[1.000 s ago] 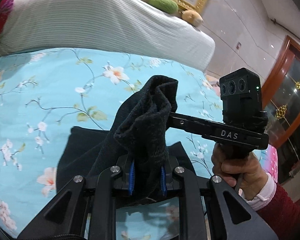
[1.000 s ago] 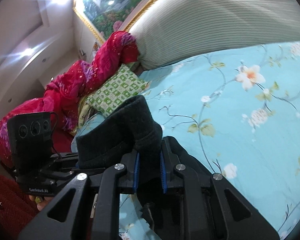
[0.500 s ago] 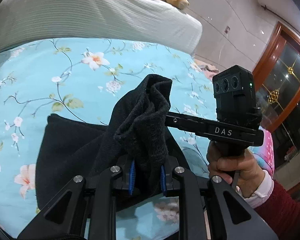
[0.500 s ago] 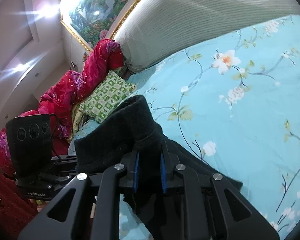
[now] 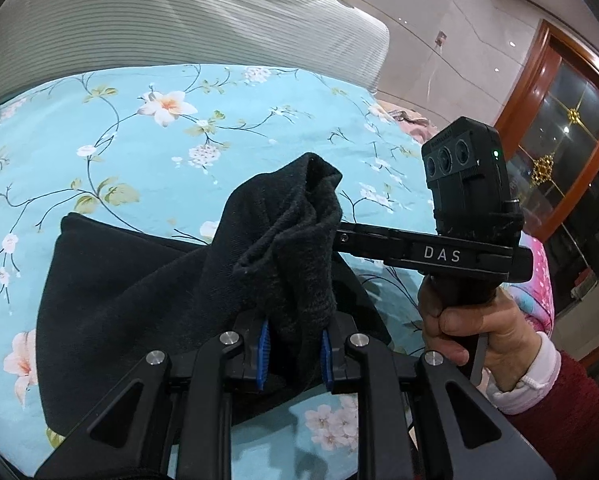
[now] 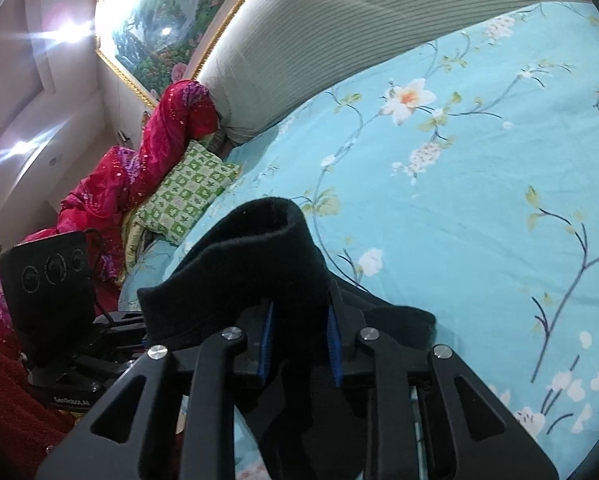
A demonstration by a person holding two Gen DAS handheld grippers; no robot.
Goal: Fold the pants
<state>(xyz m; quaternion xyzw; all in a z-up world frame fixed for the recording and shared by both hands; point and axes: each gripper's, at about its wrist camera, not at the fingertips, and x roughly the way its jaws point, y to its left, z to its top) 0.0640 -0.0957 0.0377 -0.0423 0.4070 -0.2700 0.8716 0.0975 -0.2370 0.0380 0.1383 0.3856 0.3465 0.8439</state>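
Two grips on the black knitted pants (image 5: 283, 240), the edge bunched upward between blue pads. Left gripper (image 5: 293, 354): narrow, clamped on that bunched cloth, same as a second ago. Right gripper (image 6: 301, 344): also narrow with cloth between the pads, but just been opening a little. Gap filled by cloth that touches both pads, so counted as held for now.

Compared with a second ago, both brought lower and further forward over the turquoise flowered bed sheet (image 5: 219, 120). More of the flat lower layer of the pants now visible in the left view, spread dark on the sheet under and ahead of the lifted edge. Lifted edge not yet lying on that lower layer, hanging just above it.

Meaning for the task, as a judgement only: fold-over nearly at its end, with laying-down and release about to begin, probably on the right side first. Next needed: lowering both corners level onto the bottom layer, then opening fully and pulling back without dragging cloth. Possible trouble: uneven release, right corner slipping first and leaving a crooked fold.
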